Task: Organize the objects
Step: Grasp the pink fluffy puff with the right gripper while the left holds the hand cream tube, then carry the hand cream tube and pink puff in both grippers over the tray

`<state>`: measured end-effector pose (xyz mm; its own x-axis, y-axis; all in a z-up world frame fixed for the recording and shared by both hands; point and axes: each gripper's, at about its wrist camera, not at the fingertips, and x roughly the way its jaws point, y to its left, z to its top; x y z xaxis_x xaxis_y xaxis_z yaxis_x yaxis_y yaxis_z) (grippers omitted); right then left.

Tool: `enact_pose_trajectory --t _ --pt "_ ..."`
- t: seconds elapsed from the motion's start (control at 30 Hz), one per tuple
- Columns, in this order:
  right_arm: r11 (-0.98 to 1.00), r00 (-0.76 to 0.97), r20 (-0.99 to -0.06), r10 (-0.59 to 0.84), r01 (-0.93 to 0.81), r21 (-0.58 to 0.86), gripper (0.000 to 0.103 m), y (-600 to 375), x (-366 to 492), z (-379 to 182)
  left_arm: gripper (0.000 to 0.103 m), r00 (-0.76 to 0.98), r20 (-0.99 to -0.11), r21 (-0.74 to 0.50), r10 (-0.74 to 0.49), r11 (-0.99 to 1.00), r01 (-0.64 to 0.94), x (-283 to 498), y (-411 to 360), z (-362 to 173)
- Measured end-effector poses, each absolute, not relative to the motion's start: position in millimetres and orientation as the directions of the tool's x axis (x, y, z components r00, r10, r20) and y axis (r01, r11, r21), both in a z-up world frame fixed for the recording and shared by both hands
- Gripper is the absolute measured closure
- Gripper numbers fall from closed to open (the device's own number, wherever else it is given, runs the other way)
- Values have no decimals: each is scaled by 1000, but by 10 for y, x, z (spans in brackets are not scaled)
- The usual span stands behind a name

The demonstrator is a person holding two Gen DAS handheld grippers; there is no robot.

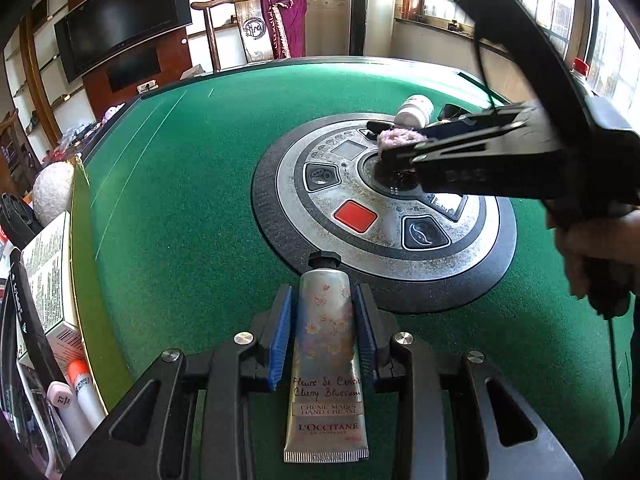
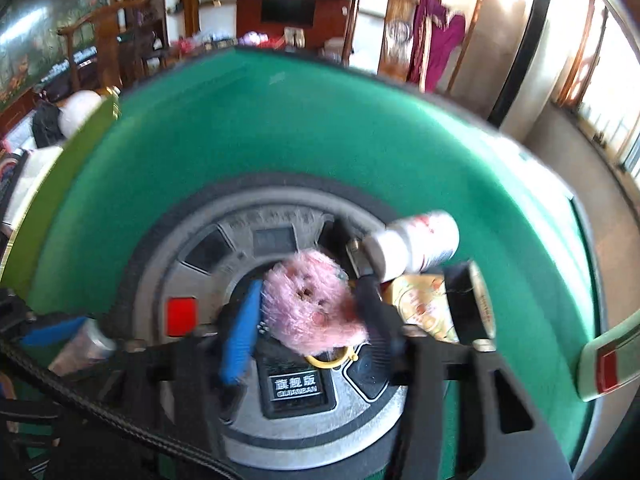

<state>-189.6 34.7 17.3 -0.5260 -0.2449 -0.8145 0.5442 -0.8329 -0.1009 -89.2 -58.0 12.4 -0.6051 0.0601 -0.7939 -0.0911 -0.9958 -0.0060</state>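
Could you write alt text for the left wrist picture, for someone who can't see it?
The left gripper is clamped on a hand cream tube above a green table. Beyond it, the right gripper holds a pink fluffy toy over the table's round control panel.

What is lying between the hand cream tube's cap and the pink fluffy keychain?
In the left wrist view, only the table's dusty round control panel, with its red button, lies between the hand cream tube and the pink fluffy keychain.

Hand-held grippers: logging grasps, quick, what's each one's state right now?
Left hand-held gripper: shut on the hand cream tube.
Right hand-held gripper: shut on the pink fluffy keychain.
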Motion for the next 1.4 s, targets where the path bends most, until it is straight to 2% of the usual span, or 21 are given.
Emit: enact_pose_trajectory --t 0.1,0.3,0.33,0.37,0.57,0.87,1.4 --pt "-858 -554 -794 -252 507 -80 72 414 -1844 172 74 -605 -794 -11 63 -996 -90 -904 -590 125" --pt "-899 -572 -758 -314 436 44 73 594 -1509 223 74 -605 -793 -16 71 -995 -96 -906 -601 121" --pt "-902 -575 -753 -320 427 57 73 636 -1456 236 75 -604 -794 -19 73 -995 -96 -910 -606 121" --pt "-904 -577 -747 -330 420 75 72 682 -1390 264 81 -603 -794 -20 73 -995 -94 -912 -611 124" --pt "-889 -577 -704 -415 421 179 72 678 -1132 397 81 -590 -794 -115 143 -990 -86 -929 -720 143" --pt "-872 -561 -684 -466 424 246 72 549 -1018 416 81 -634 -755 -151 167 -985 -80 -845 -804 315" --pt "-841 -545 -659 -519 466 276 72 409 -841 439 81 -705 -691 -193 162 -981 -36 -759 -1129 669"
